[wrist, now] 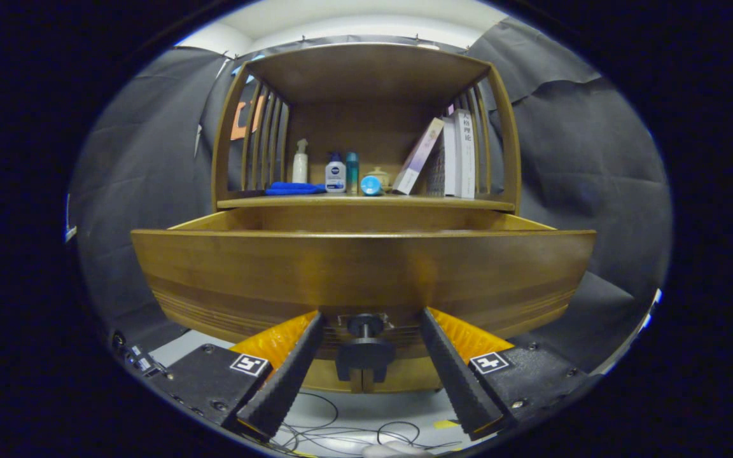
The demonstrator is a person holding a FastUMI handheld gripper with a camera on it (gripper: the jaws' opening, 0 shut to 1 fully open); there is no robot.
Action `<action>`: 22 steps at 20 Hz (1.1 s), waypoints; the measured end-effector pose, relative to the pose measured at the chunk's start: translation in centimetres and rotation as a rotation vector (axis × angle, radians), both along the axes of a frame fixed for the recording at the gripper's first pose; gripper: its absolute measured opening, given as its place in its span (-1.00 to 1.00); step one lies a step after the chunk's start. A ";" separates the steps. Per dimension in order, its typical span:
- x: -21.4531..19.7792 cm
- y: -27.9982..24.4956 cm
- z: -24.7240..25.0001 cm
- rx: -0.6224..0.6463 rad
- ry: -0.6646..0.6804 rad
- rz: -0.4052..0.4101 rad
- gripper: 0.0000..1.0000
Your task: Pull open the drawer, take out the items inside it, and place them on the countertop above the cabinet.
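Note:
The wooden drawer [360, 273] stands pulled out toward me. Its tall front panel hides whatever lies inside. A dark round knob [365, 346] sticks out low on that panel. My gripper [371, 316] is open, with one finger on each side of the knob and a small gap to it on both sides; neither finger presses on it. Above the drawer runs the cabinet's countertop [481, 205], under a slatted wooden hutch.
On the countertop stand a folded blue cloth [293, 188], a spray bottle [300, 162], a white bottle [335, 176], a teal tube [352, 172], a blue round lid [371, 185], a small pot [379, 176] and leaning books [449, 156]. Cables [341, 432] lie on the floor below.

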State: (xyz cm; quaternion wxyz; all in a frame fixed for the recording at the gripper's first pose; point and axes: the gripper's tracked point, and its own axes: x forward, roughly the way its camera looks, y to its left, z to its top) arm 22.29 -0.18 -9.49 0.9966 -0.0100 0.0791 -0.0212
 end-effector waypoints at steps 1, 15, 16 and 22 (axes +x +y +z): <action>0.7 0.1 0.3 0.002 0.003 0.000 1.00; 10.1 0.1 1.8 0.009 -0.007 -0.020 0.99; 10.6 0.1 1.9 0.011 -0.011 -0.018 0.99; 11.2 0.1 2.1 0.008 -0.009 -0.016 0.99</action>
